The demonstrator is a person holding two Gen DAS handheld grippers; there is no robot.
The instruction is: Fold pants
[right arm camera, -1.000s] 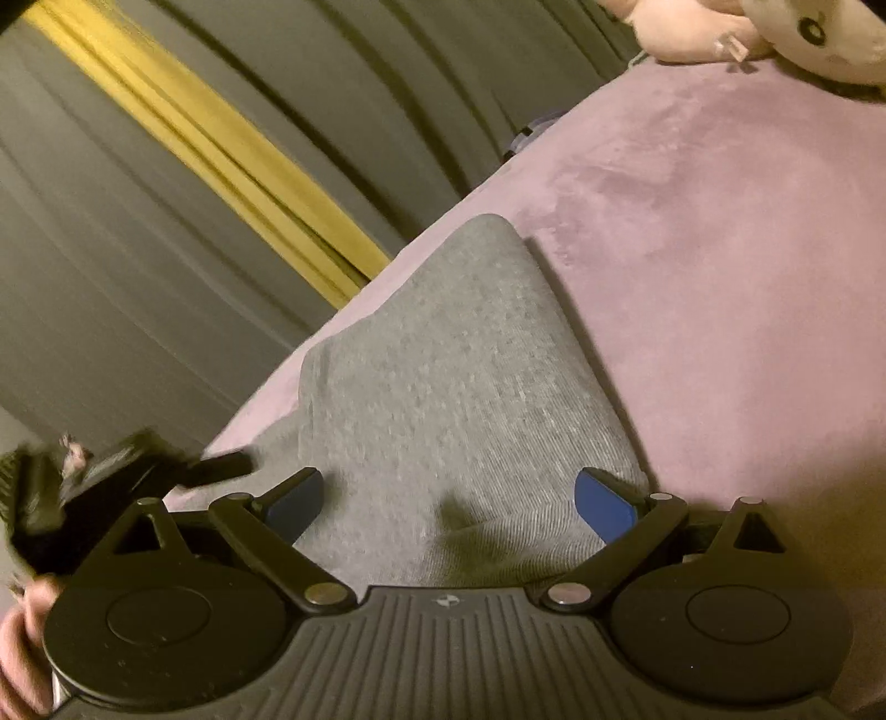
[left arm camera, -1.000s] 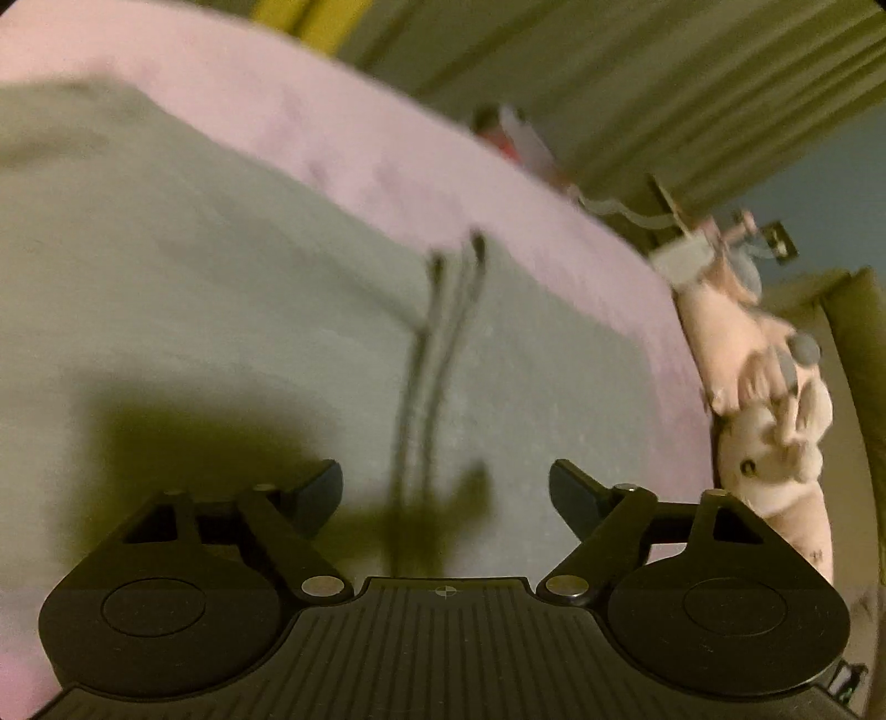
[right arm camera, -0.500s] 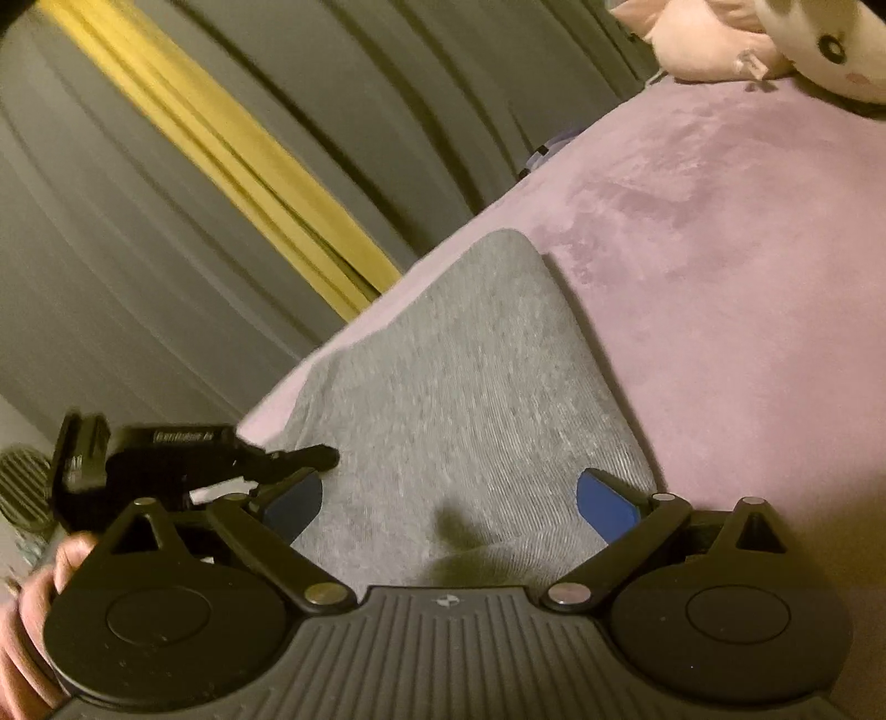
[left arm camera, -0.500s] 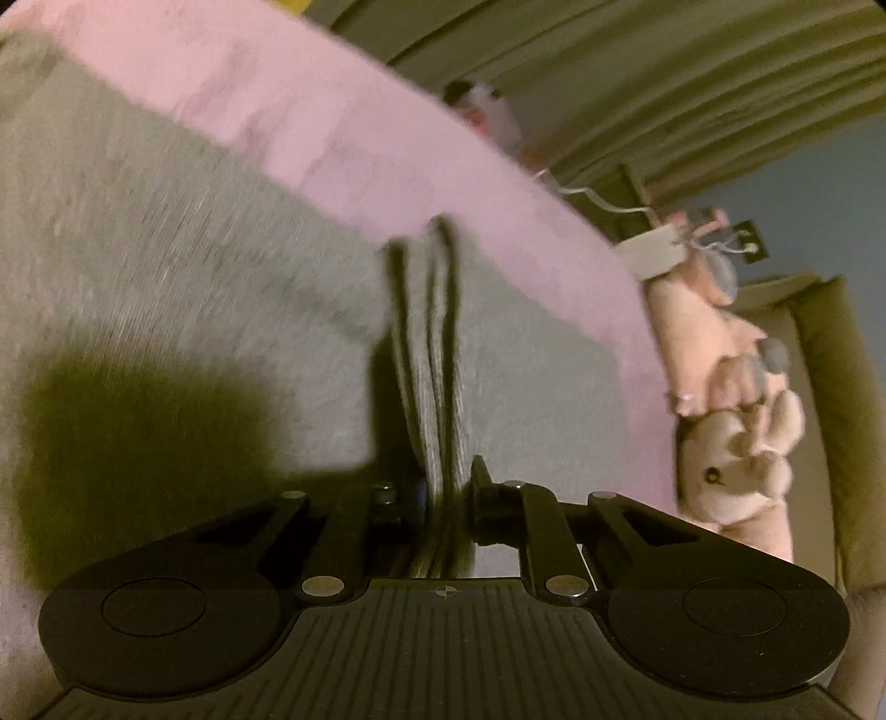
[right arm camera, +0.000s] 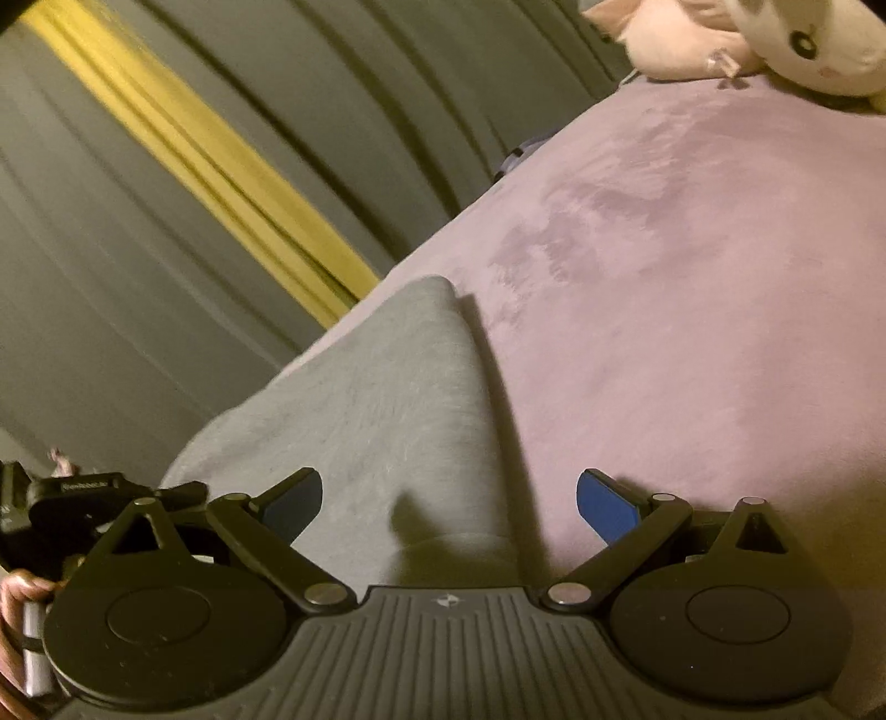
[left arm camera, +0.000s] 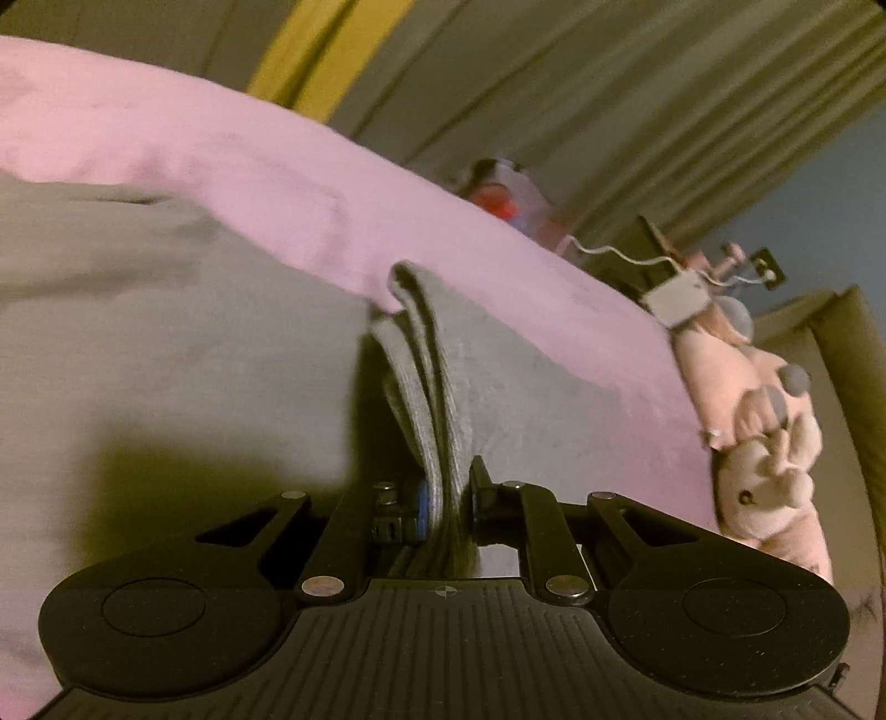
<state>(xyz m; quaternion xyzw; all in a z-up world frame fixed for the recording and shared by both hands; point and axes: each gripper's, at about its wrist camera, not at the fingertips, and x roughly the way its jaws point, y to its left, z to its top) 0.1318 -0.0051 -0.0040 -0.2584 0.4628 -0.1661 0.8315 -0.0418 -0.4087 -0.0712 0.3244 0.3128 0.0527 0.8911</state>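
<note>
Grey pants (left arm camera: 166, 354) lie spread on a pink bed cover (left arm camera: 232, 149). My left gripper (left arm camera: 448, 501) is shut on a bunched fold of the pants (left arm camera: 426, 387), several layers standing up between its pads and lifted off the cloth below. In the right wrist view the same grey pants (right arm camera: 376, 410) lie as a folded, tapering end on the pink cover (right arm camera: 692, 288). My right gripper (right arm camera: 448, 498) is open just above that end, its blue pads (right arm camera: 603, 507) wide apart with nothing pressed between them. The left gripper body and a hand (right arm camera: 22, 598) show at the left edge.
Pink and cream plush toys (left arm camera: 758, 443) lie along the right side of the bed, also the plush toys (right arm camera: 775, 39) at the top right. Grey curtains with a yellow stripe (right arm camera: 221, 166) hang behind the bed. A white box with cables (left arm camera: 675, 296) sits beyond the edge.
My left gripper went from open above the flat pants to shut on a fold, then lifted it and drew it along. The right gripper stayed open and almost still.
</note>
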